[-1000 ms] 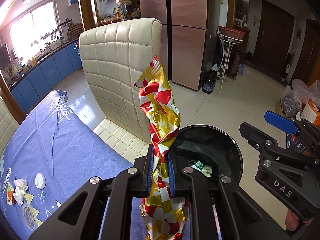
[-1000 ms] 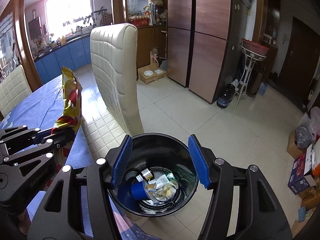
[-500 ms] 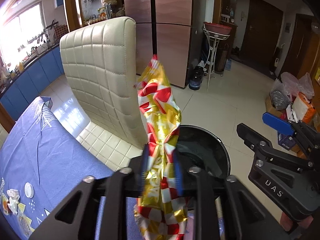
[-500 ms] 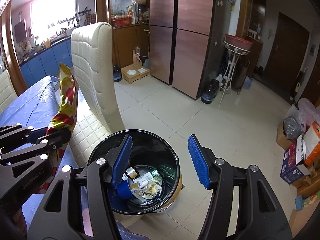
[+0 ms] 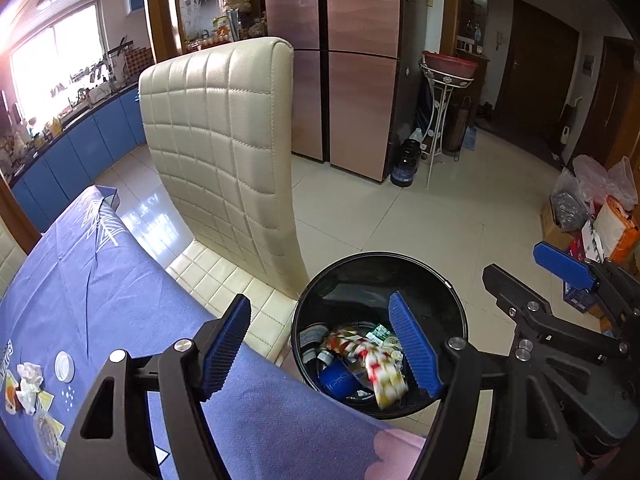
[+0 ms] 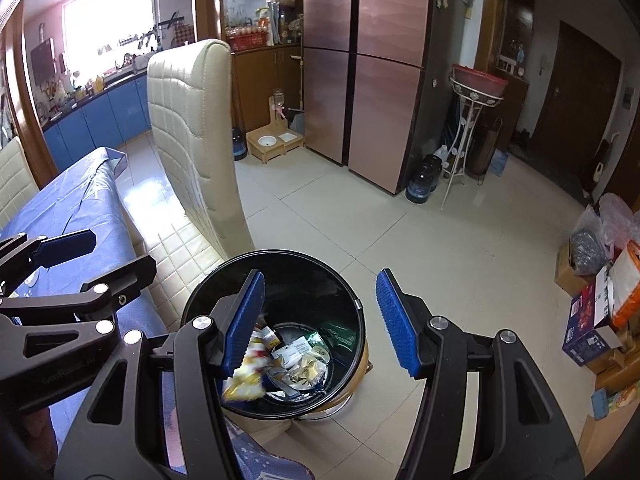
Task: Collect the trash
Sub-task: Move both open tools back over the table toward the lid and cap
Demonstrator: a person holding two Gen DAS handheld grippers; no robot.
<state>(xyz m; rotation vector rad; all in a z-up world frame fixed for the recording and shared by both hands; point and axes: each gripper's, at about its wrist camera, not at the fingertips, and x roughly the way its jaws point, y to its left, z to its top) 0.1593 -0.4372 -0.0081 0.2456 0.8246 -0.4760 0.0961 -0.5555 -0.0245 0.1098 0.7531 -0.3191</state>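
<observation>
- As seen from the left wrist view, the left claw has just been opening and now stands apart with nothing between its blue pads. The red and gold wrapper, which this claw pinched upright one second ago, now lies inside the black bin, on top of a blue cup and other packets.
- I judge that this piece of trash is delivered and this step is finished. More trash waits on the blue table: a crumpled tissue and a white lid near the left edge.
- From the right wrist view, the right claw is half apart and empty, the same as before, and it hangs over the bin.
- The wrapper shows low at the near side of the bin, blurred, partly behind the left pad; whether it has settled I cannot tell.
- The left claw is at the left edge; the wrapper that stood in it earlier is gone from there.
</observation>
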